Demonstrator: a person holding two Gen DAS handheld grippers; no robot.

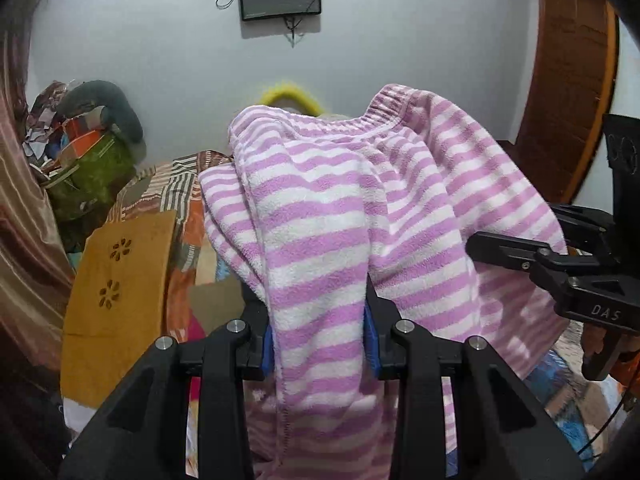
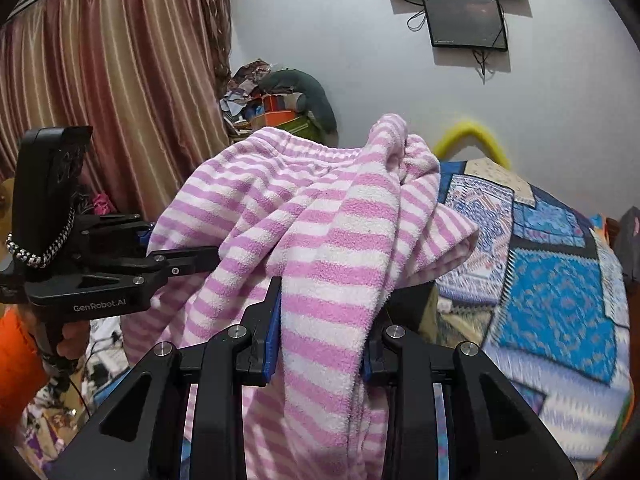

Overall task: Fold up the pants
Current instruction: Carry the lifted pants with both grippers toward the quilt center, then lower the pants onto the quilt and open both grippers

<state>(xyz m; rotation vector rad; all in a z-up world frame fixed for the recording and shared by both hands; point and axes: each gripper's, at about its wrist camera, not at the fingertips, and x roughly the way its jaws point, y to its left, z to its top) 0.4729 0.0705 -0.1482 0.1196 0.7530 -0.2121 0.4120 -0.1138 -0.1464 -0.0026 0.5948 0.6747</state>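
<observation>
Pink-and-white striped fleece pants (image 1: pixel 328 216) hang bunched in the air, their elastic waistband uppermost. My left gripper (image 1: pixel 320 312) is shut on a thick fold of the pants, with blue pads pressing both sides. My right gripper (image 2: pixel 326 316) is likewise shut on another fold of the pants (image 2: pixel 320 220). In the left wrist view the right gripper (image 1: pixel 500 248) reaches into the cloth from the right. The right wrist view shows the left gripper (image 2: pixel 188 260) entering the cloth from the left, held by a hand with an orange sleeve. Both fingertip pairs are buried in fabric.
A bed with a blue patterned quilt (image 2: pixel 560 280) lies below to the right. An orange cloth with flower cut-outs (image 1: pixel 120 280) lies on the left. A heap of clothes and bags (image 1: pixel 88 152) stands by the curtain (image 2: pixel 112 80). A wooden door (image 1: pixel 572 80) is at right.
</observation>
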